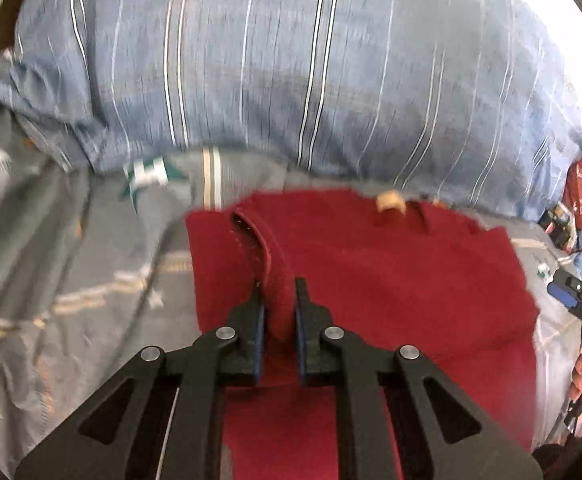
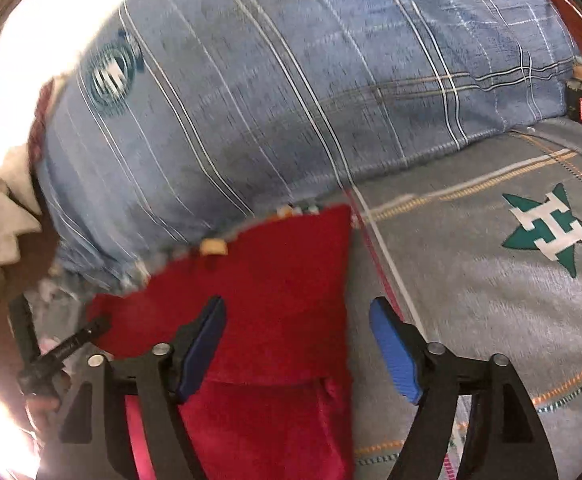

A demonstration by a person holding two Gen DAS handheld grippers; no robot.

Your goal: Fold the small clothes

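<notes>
Left wrist view is showing my left gripper (image 1: 279,300) pinching a raised ridge of the red garment (image 1: 391,280), its jaws drawn in narrow with the cloth pressed between the pads. The garment is lying spread on the bed sheet (image 1: 71,280) just ahead of and beneath this gripper, reaching up towards the blue striped pillow (image 1: 291,60) beyond it. A small tan tag (image 1: 390,202) is sitting at the far edge of the garment, too blurred for me to read.

From the right wrist, my right gripper (image 2: 299,344) is hovering with its jaws standing wide, nothing between them; the garment's right edge is running just under and between its fingers, the grey sheet lying to its right.

I am judging that I am at the start of a fold: one side is gripped, the other not yet. The next move, I think, is calling for my right gripper to come down on the near edge and close on it, so that both can be lifting and carrying the cloth over together; lifting with one side alone would be dragging the garment askew.

As for writing, a green star (image 2: 551,232) printed on the sheet, ahead and right of the right gripper, is bearing a white letter H. A round green emblem (image 2: 111,72) on the pillow is too smeared to read.
</notes>
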